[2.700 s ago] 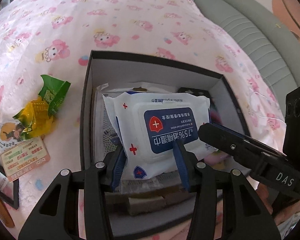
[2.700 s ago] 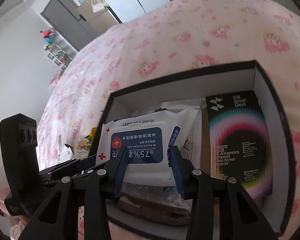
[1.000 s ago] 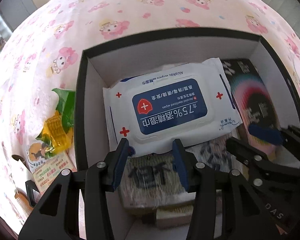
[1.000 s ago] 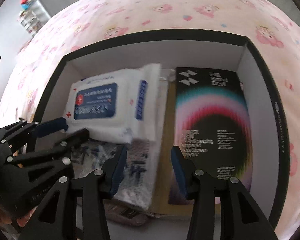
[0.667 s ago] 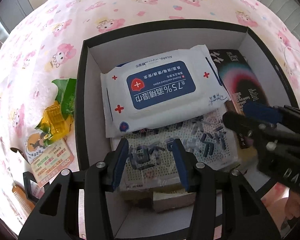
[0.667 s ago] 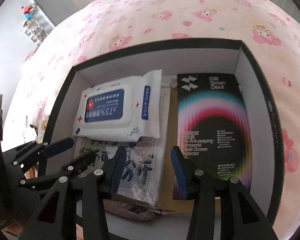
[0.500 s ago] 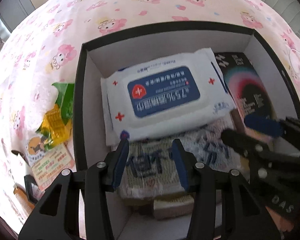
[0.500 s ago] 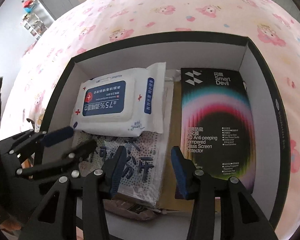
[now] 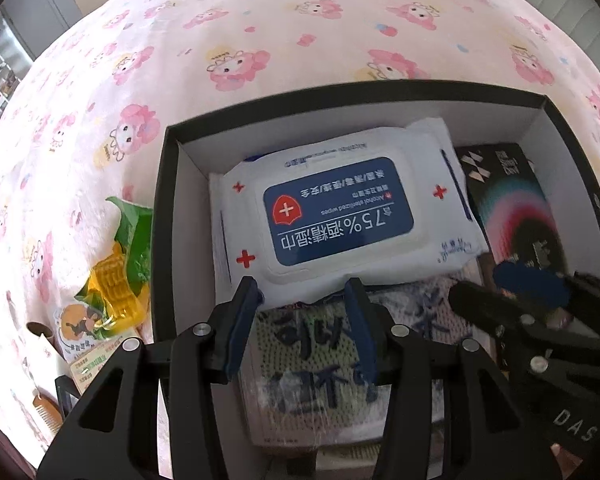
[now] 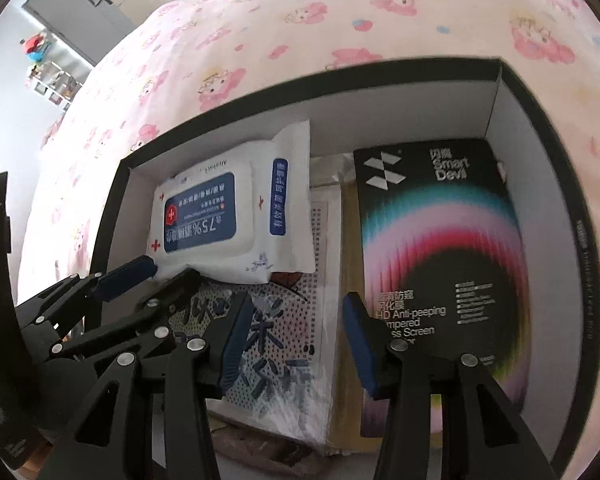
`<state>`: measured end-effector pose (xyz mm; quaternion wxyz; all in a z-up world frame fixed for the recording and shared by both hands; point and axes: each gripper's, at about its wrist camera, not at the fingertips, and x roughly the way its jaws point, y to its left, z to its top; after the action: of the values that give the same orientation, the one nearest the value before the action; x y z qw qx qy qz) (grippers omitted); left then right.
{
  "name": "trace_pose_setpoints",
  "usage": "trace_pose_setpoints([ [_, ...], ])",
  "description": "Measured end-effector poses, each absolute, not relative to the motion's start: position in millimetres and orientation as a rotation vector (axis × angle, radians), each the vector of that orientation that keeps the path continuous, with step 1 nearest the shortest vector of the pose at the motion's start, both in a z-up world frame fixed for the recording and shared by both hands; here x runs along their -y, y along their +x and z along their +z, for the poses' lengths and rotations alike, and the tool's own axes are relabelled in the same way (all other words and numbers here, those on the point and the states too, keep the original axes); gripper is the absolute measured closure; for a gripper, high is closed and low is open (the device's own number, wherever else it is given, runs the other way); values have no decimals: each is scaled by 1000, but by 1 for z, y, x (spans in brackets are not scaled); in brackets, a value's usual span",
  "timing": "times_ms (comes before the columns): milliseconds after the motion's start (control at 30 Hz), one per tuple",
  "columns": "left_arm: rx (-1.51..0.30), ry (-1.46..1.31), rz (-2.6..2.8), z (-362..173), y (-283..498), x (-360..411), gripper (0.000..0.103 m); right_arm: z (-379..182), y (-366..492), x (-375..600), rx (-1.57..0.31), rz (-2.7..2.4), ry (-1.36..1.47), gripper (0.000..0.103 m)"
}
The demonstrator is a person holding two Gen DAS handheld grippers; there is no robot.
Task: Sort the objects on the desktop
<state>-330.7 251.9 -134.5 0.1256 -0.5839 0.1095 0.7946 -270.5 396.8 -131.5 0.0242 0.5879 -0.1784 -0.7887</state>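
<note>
A white wet-wipes pack with a blue label point(image 9: 340, 212) lies in the back left of a black box with white inner walls point(image 9: 168, 216). It also shows in the right wrist view point(image 10: 228, 220). My left gripper point(image 9: 304, 300) is open and empty, its tips at the pack's near edge, above a wrapped dotted item with dark characters point(image 9: 312, 368). My right gripper point(image 10: 292, 320) is open and empty over that dotted item point(image 10: 276, 344), beside a black screen-protector box point(image 10: 440, 264). Each gripper shows in the other's view.
The box point(image 10: 496, 68) sits on a pink cartoon-print cloth point(image 9: 260, 32). Left of the box lie green and yellow snack packets point(image 9: 116, 264), a printed card point(image 9: 92, 360), a wooden comb point(image 9: 48, 408) and a small black frame point(image 9: 66, 390).
Both grippers let go of the wipes pack, which now lies in the box. Both have drawn back a little and stay open over the box's near half.
</note>
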Motion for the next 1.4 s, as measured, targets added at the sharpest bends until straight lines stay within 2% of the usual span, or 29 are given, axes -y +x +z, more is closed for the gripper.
trace_pose_setpoints([
  [200, -293, -1677, 2308, -129, -327, -251, 57, -124, -262, -390, 481, -2488, 1794, 60],
  [500, -58, -1585, 2321, -103, -301, -214, 56, -91, -231, -370, 454, -2539, 1672, 60],
  [800, 86, -1441, 2385, -55, -267, -174, 53, -56, -228, -330, 270, -2694, 1464, 60],
  [933, 84, -1357, 2436, -24, -234, -155, 53, -34, -202, -312, 266, -2735, 1367, 59],
  [1000, 62, -1304, 2479, -6, -212, -148, 53, -22, -184, -303, 249, -2757, 1326, 57],
  [1067, 42, -1262, 2520, 12, -188, -138, 51, -10, -167, -294, 227, -2785, 1286, 50],
  [1233, 54, -1160, 2574, 47, -137, -115, 38, 23, -124, -280, 235, -2844, 1185, 41],
  [1400, 50, -1063, 2606, 73, -94, -95, 33, 50, -89, -263, 178, -2913, 1099, 37],
])
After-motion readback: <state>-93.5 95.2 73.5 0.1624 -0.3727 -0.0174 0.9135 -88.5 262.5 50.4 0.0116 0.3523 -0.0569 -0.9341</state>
